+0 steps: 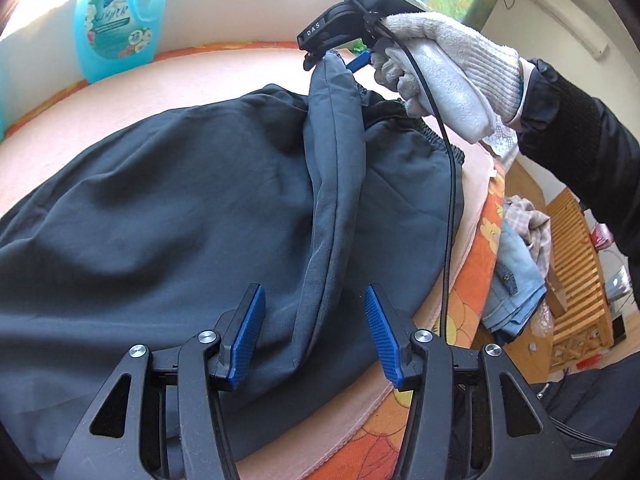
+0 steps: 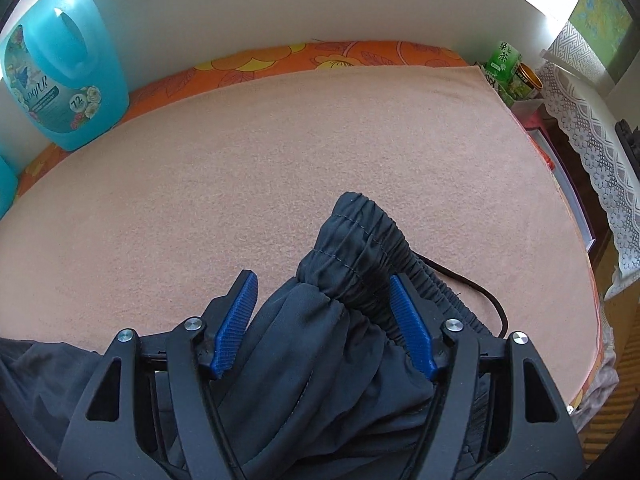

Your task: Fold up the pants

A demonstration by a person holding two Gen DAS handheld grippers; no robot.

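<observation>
Dark grey pants (image 1: 168, 216) lie spread on a peach towel (image 1: 208, 80). My left gripper (image 1: 315, 334) is open low over the near edge of the pants, with a raised fold of cloth (image 1: 336, 184) running between its blue pads. In the left wrist view my right gripper (image 1: 320, 54), in a white-gloved hand, holds the far end of that fold lifted off the towel. In the right wrist view my right gripper (image 2: 323, 322) has its jaws apart, with the bunched elastic waistband (image 2: 356, 248) between the pads. A black drawstring (image 2: 484, 296) trails right.
A blue detergent bottle (image 2: 64, 68) stands at the back left by the white wall. Green tea packs and a tin (image 2: 508, 72) stand at the back right. A pile of clothes (image 1: 516, 264) and a wooden slatted frame (image 1: 576, 268) lie beyond the towel's right edge.
</observation>
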